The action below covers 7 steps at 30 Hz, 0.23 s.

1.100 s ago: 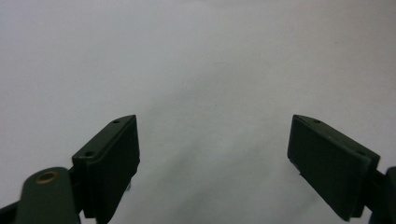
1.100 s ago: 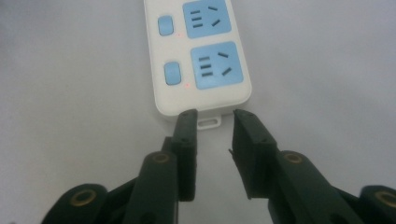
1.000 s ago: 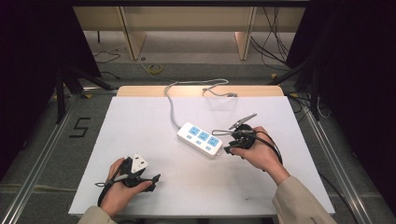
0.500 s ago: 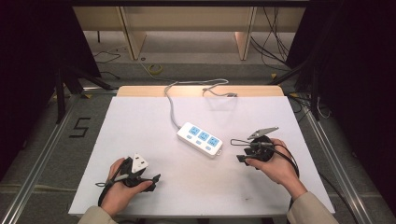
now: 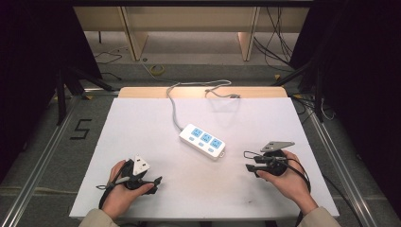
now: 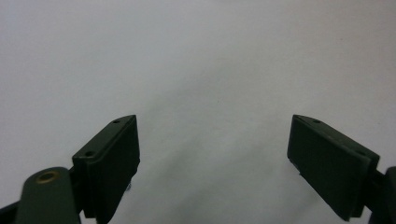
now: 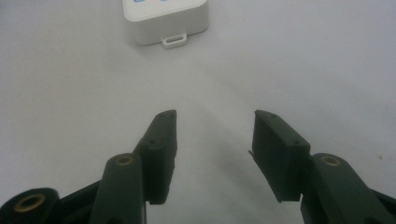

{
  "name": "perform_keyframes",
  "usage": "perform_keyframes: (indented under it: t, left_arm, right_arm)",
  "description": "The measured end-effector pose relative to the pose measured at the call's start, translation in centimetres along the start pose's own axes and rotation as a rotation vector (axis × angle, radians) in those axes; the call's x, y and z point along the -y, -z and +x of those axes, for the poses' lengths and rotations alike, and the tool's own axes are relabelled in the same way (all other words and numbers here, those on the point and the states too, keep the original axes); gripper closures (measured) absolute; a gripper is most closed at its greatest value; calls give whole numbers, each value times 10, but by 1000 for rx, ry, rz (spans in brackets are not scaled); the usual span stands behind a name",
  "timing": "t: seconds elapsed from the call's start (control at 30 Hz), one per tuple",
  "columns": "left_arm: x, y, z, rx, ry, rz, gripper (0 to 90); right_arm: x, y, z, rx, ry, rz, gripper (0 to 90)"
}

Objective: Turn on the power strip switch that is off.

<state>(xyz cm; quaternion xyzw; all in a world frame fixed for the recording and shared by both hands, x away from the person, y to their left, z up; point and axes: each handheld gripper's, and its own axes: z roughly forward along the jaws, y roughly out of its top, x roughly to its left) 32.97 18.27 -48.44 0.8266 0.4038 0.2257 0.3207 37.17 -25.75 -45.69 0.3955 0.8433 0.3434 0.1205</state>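
A white power strip with three blue sockets lies at the middle of the white table; its grey cable runs off the far edge. My right gripper rests low to the right of the strip, pointing left, open and holding nothing. In the right gripper view, the strip's end lies ahead of the open right gripper, well apart from it. My left gripper sits near the front left edge, open and holding nothing. The left gripper view has the left gripper spread wide over bare table.
A wooden strip edges the table's far side, where the cable loops. Metal rails run along both sides on the floor, with a "5" marked at the left. Dark stands and cables crowd the back corners.
My right gripper has drawn back from the power strip's near end, to the right and toward the front edge. The left gripper and the strip have stayed put.
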Motion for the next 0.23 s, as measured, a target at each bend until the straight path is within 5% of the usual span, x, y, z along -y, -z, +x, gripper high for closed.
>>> perform_keyframes:
  t: [0.23]
  left_arm:
    - [1,-3,3,2,3,15,167]
  right_arm:
    - [6,4,0,12,-7,-36,475]
